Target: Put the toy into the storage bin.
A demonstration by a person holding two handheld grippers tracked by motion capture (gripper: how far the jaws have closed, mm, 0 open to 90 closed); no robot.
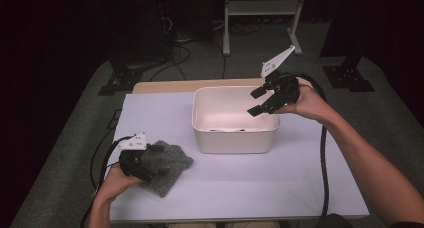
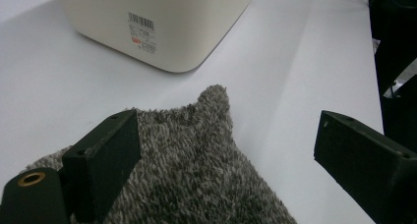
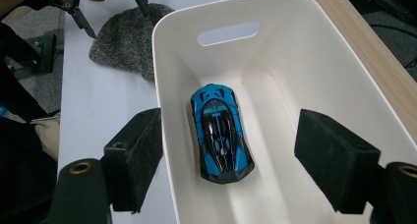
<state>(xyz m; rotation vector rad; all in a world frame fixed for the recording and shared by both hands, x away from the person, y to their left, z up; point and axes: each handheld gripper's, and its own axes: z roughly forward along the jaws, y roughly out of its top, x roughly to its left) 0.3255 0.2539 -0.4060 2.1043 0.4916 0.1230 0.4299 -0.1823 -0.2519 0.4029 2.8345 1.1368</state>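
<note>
A fuzzy grey knitted cloth (image 2: 196, 155), a smooth matt cream plastic bin (image 3: 314, 52), and a glossy blue toy car (image 3: 221, 133) are seen.

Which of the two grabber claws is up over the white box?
The right gripper. It hangs open above the white box, where a blue toy car lies. The left gripper is down low at the fuzzy grey cloth on the table.
</note>
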